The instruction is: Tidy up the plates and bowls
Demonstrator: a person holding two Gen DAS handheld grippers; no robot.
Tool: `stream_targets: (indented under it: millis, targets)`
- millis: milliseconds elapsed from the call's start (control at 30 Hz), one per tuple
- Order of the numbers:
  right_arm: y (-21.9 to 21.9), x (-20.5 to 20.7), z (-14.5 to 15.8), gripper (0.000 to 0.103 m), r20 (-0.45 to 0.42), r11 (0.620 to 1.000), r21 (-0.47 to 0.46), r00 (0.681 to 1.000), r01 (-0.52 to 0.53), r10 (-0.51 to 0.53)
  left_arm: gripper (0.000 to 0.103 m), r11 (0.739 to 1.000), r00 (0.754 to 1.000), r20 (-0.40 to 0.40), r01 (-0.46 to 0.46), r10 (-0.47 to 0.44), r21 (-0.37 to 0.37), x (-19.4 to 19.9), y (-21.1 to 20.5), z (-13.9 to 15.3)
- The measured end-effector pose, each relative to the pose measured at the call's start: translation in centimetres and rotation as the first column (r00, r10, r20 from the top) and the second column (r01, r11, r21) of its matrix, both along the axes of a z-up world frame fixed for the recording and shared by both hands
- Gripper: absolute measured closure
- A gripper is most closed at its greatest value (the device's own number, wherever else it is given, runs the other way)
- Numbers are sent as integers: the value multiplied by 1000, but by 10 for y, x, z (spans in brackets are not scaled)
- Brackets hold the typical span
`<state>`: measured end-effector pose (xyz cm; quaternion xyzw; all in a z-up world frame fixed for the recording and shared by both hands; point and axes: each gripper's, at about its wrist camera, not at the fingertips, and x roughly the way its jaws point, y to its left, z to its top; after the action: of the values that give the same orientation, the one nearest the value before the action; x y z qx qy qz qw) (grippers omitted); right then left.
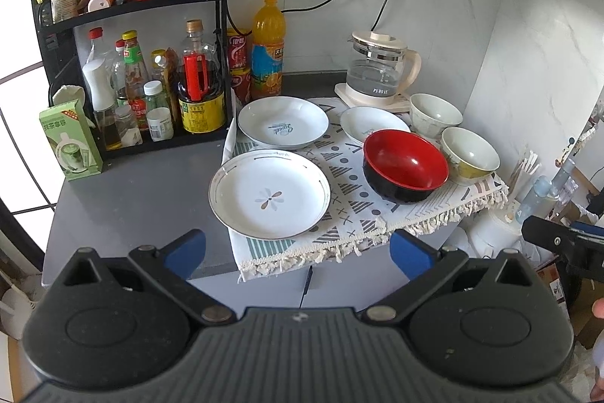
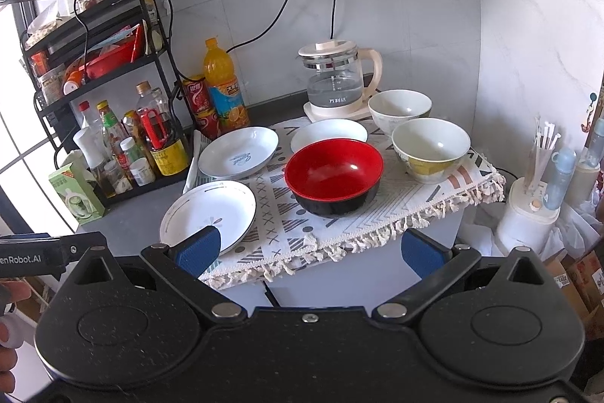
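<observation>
Both the left gripper [image 1: 298,253] and right gripper [image 2: 309,252] hang spread and empty; the flower-patterned plate [image 1: 270,194] just ahead (overhanging the fringed cloth [image 1: 396,214]) could tip if nudged.

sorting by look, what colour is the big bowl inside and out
Red inside, black outside: the big bowl, clearest in the right wrist view.

You've got three plates [image 1: 270,194] left on the cloth [image 1: 351,214], three bowls [image 1: 406,165] right, kettle [image 1: 379,70] behind.
</observation>
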<state>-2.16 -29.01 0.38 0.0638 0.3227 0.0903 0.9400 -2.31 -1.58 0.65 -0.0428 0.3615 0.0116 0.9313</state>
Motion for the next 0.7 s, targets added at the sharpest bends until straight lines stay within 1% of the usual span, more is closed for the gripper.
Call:
stream_targets:
  millis: [333,700]
  targets:
    - [1,16,-6,0,-23,1000,15,1000,4,-4,0,1000,1000,3,-2,2,-9,16,7,-4]
    - [0,38,-17,0,-54,1000,14,998,28,-27,0,1000,999,-33,-19,19,-13,36,9,-16]
